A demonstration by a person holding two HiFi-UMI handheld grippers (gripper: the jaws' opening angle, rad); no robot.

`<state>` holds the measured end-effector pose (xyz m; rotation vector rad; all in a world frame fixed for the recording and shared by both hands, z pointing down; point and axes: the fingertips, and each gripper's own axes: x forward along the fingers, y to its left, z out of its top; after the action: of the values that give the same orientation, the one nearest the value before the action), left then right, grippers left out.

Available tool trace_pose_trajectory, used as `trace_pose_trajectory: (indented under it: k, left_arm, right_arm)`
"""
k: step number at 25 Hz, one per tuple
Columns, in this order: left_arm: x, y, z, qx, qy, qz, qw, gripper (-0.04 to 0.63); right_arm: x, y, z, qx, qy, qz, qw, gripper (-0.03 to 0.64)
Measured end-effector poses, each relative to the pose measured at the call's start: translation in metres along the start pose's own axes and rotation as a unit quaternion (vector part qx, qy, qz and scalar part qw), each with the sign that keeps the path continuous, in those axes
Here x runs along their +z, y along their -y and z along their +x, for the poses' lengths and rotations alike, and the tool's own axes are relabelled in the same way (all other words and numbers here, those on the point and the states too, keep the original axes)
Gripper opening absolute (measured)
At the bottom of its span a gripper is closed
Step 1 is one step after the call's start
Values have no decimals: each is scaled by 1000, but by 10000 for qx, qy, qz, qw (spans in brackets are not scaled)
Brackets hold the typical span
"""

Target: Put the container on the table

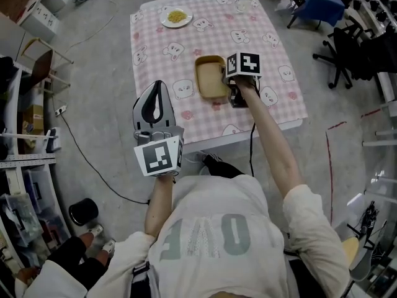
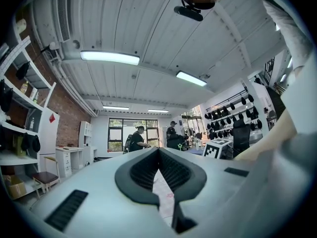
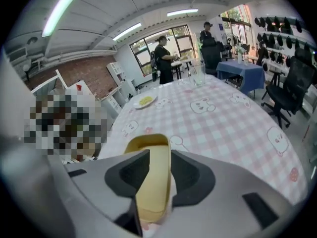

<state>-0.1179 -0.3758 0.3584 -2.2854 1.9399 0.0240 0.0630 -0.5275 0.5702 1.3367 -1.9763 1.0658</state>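
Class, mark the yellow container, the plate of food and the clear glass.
yellow container [image 1: 209,81]: head view, on its inner floor.
plate of food [image 1: 165,19]: head view, on its white rim.
clear glass [image 3: 197,76]: right gripper view, on its side wall.

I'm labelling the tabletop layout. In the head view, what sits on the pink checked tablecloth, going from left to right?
plate of yellow food → yellow container → clear glass
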Motion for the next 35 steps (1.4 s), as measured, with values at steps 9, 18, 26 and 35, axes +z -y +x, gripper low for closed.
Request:
trace_pose_trajectory:
  k: [9, 18, 26, 35]
  left_arm:
    - [22, 10, 2, -189, 246, 125, 9994, 28]
    - [22, 16, -20, -222, 371, 92, 9990, 28]
    - [10, 14, -34, -159, 235, -7, 9996, 28]
    - [13, 19, -32, -233, 255, 0, 9994, 28]
  right_arm:
    - [69, -69, -151, 379, 3080, -1362, 9408, 62]
    - [-20, -98, -243, 98, 4466, -1896, 8744, 35]
    - [-61, -88, -242, -111, 4237, -1819, 8873, 29]
    - [-55, -89, -249, -85, 4348, -1760, 8831, 29]
